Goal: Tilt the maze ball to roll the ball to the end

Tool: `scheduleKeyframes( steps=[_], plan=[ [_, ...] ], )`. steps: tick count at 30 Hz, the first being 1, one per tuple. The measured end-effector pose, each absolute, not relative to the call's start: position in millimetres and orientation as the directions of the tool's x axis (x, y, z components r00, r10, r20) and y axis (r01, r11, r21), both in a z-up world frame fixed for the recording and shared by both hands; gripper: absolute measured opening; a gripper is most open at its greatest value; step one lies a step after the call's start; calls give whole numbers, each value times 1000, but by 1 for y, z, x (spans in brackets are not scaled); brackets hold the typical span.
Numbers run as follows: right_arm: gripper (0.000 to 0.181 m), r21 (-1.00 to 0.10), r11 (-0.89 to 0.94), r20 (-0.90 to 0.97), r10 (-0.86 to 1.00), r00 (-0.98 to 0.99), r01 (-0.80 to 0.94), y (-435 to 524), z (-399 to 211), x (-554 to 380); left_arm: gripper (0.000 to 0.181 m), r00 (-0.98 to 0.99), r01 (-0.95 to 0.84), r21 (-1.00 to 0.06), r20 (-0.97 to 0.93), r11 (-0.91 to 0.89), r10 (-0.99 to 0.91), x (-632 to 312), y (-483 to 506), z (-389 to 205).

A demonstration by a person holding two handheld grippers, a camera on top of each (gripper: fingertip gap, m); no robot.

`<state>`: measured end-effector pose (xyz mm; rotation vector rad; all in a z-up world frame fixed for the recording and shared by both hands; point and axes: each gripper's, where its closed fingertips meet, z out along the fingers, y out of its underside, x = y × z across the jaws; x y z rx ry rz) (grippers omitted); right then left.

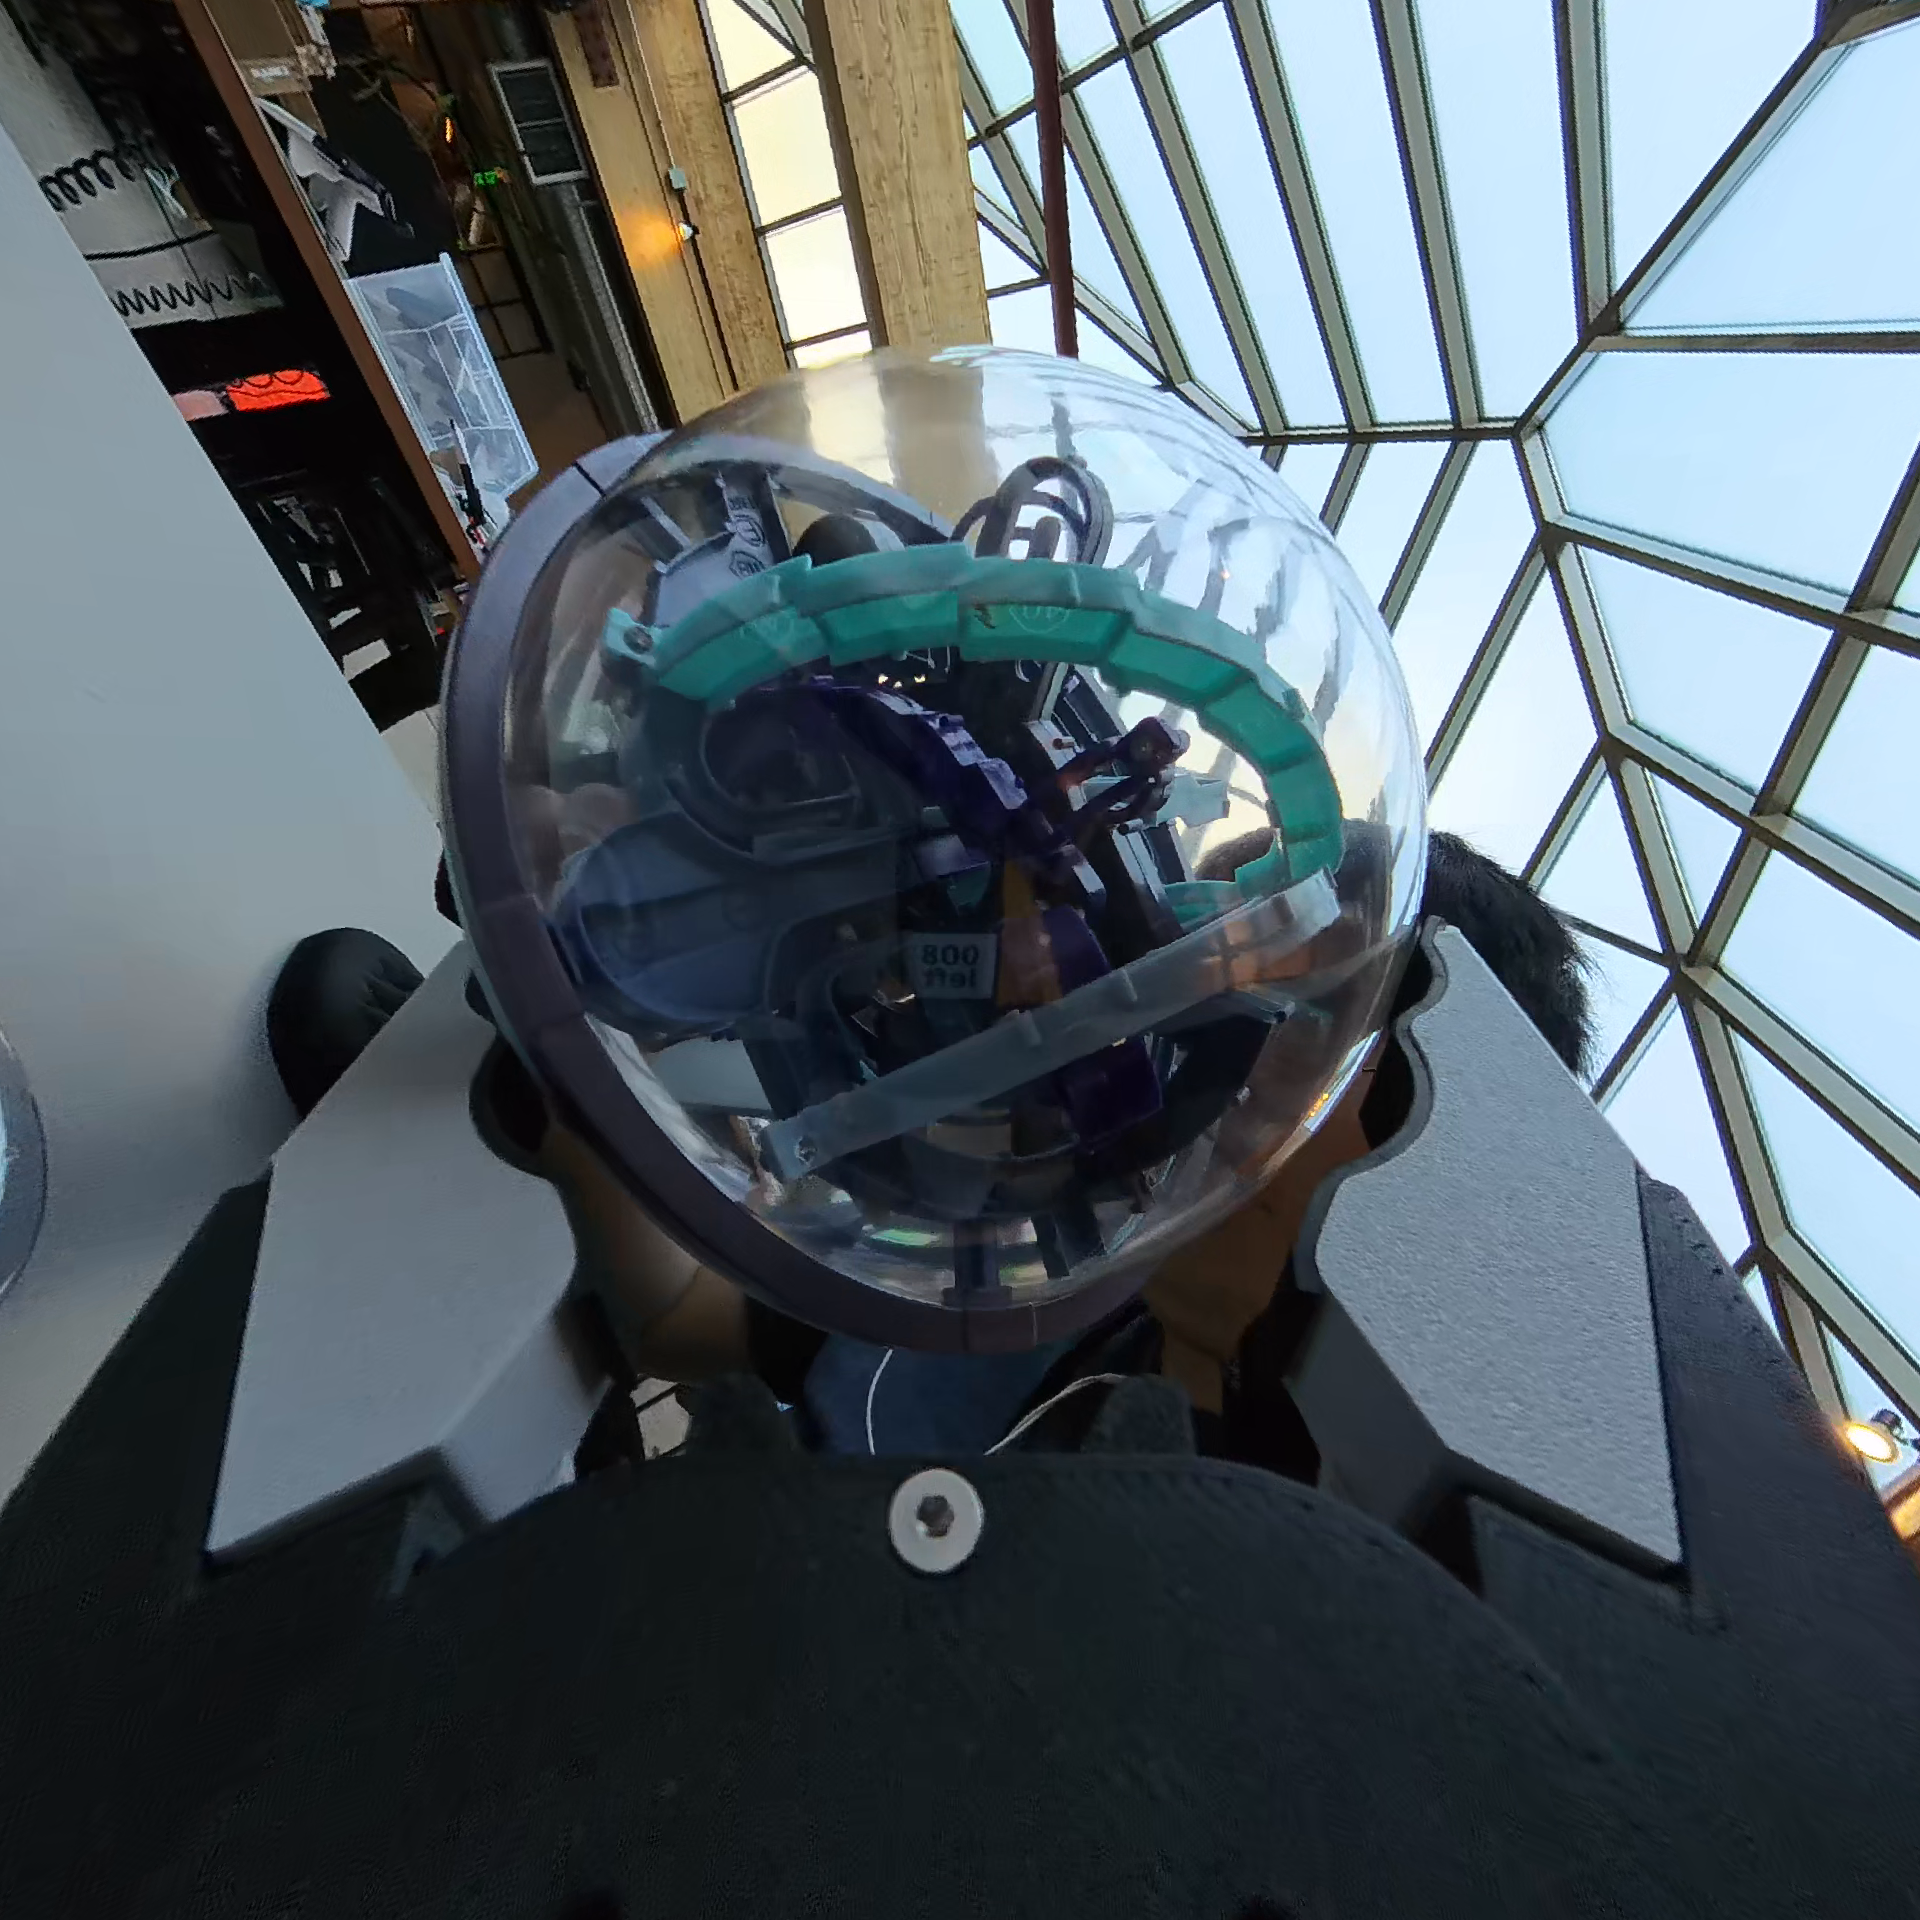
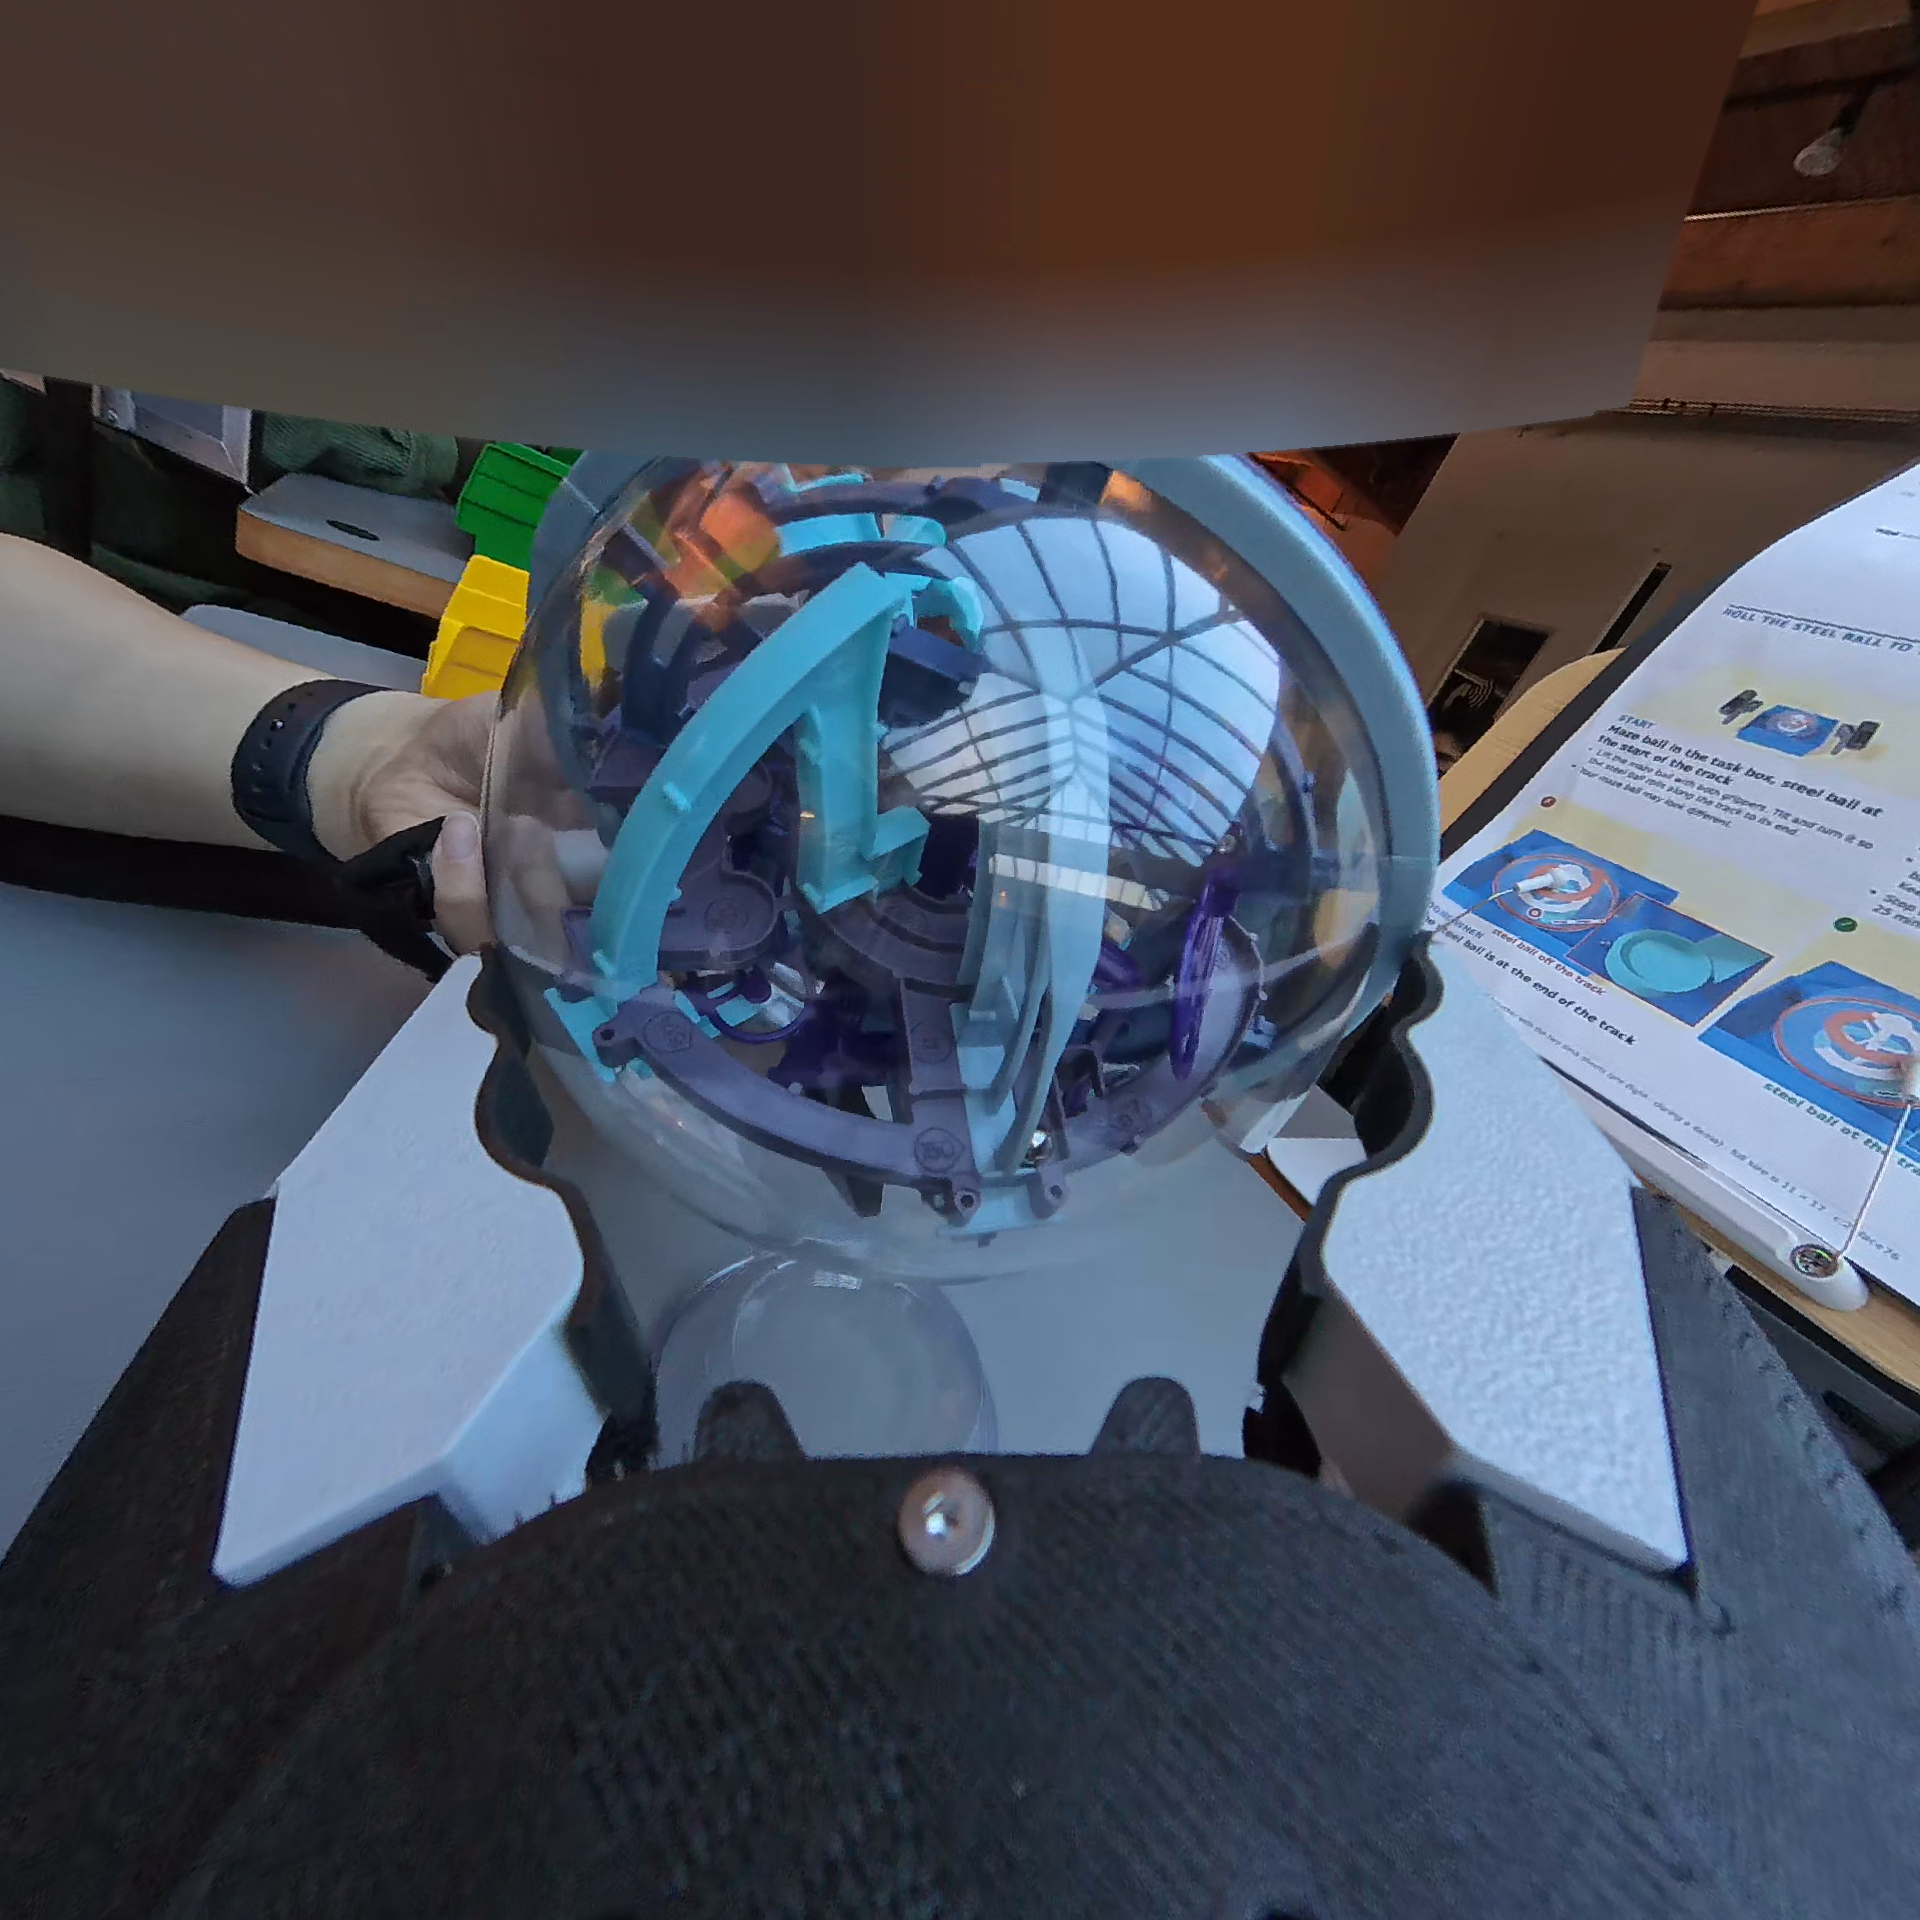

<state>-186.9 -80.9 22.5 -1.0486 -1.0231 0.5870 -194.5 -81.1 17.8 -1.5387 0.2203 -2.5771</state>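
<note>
clear maze ball point(image 1: 935, 831); two grippers

A pale grey table point(image 2: 156, 1018) spans the right wrist view. A clear plastic dome point(image 2: 831, 1340) sits on it near the camera. Far left lie yellow point(image 2: 478, 623) and green bins point(image 2: 509, 499); at right, a printed instruction sheet point(image 2: 1683, 831).

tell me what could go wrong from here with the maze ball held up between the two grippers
1. The maze ball is a smooth clear sphere pinched only at its sides by the right gripper and the left gripper, so it may slip during a tilt.
2. Skylight glare on the shell likely hides the small ball, so a tilt could go unchecked.
</note>
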Motion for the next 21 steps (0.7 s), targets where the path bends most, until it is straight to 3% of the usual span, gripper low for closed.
scheduleKeyframes(
  steps=[21],
  plan=[
    [159, -879, 472, 444, 768, 462, 61, -85, 29, -188, 159, -446, 41, -261, 859, -965, -251, -196, -84, 26]
  ],
)
